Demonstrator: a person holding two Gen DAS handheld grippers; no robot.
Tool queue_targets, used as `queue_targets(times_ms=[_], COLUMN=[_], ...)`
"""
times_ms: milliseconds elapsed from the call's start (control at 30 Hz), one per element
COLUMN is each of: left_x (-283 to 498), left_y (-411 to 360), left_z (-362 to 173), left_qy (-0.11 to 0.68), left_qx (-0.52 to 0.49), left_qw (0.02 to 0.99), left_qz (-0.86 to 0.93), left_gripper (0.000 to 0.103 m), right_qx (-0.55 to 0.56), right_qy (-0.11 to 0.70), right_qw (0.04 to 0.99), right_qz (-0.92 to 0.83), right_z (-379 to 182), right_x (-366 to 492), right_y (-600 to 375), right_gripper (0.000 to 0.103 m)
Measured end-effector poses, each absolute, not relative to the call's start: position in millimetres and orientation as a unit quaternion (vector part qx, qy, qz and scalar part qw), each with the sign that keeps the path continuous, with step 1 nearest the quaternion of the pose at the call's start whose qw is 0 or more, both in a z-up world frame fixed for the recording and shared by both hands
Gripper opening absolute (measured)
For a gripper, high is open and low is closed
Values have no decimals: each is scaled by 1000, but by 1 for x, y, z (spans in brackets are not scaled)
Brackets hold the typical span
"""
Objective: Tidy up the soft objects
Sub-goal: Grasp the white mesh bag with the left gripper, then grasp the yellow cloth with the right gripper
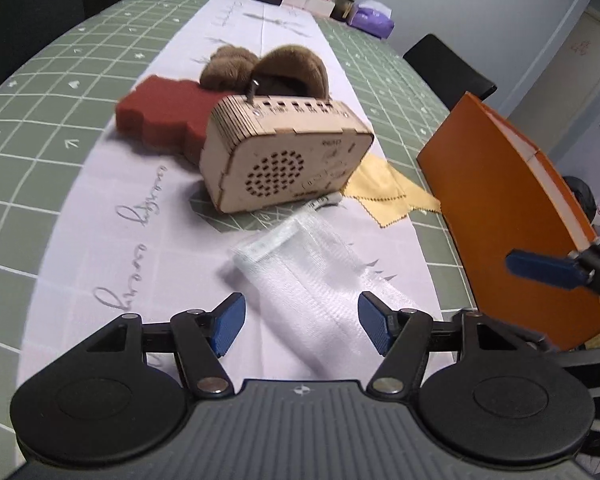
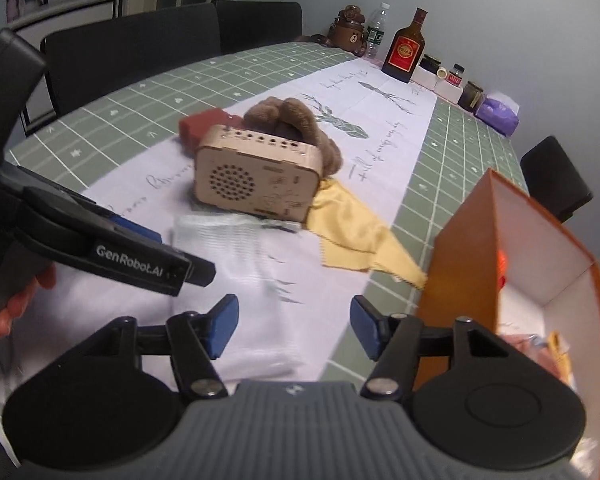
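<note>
Approach to the white mesh pouch [image 1: 316,280] is judged the step in hand: in the left wrist view it lies on the table runner [image 1: 100,216] before the left gripper [image 1: 302,322], jaws spread, nothing held; lowering and closing is called for next. In the right wrist view the right gripper [image 2: 292,326] is spread and empty beside the orange box [image 2: 460,264].
</note>
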State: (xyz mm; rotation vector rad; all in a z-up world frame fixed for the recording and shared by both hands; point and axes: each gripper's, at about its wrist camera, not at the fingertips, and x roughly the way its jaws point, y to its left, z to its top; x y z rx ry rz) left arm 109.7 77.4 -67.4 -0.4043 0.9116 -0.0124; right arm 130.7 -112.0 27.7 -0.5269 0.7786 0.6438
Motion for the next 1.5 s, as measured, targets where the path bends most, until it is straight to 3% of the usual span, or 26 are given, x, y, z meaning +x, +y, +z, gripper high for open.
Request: queue_targets(times_ms=[133,233,400,567,800,833,867,933,1167,1333,1500], left_x=[120,129,140,143,137,136,135,134,135,134,134], left_y=[60,49,28,20,44,47,51,55,62,62,63], left_z=[-69,-69,-71,-72,-61,-60,-59,-57,-58,-57,-56], left_qy=[442,444,443,439,439,439,440,440,444,443,443], left_qx=[-166,-145,-69,-30,-21,-23,-25,-25,-31,-30,-30], left_qw=[882,884,894,898,898,897,897,897,895,896,895], left_qz=[-2,-3,11,18,32,32,34,38,35,34,38], left_gripper=[74,66,21,1,0,0,0,0,1,2,2], right_qx=[-289,-320,-343,-339,-290,-282,-276,-267,-248,-247,-238], right_qy=[364,369,393,435,508,517,526,538,586,597,588], right_qw=[824,806,777,746,728,725,723,723,701,692,706], right_qz=[325,334,352,372,359,356,352,342,322,321,314], right_z=[35,35,31,18,-8,-12,-15,-20,-37,-40,-32], right_x=[151,176,217,259,310,315,319,325,339,337,338], right_y=[-120,-121,-109,-89,-65,-61,-58,-53,-47,-47,-54], right_gripper=[62,62,64,68,68,72,83,91,91,79,42])
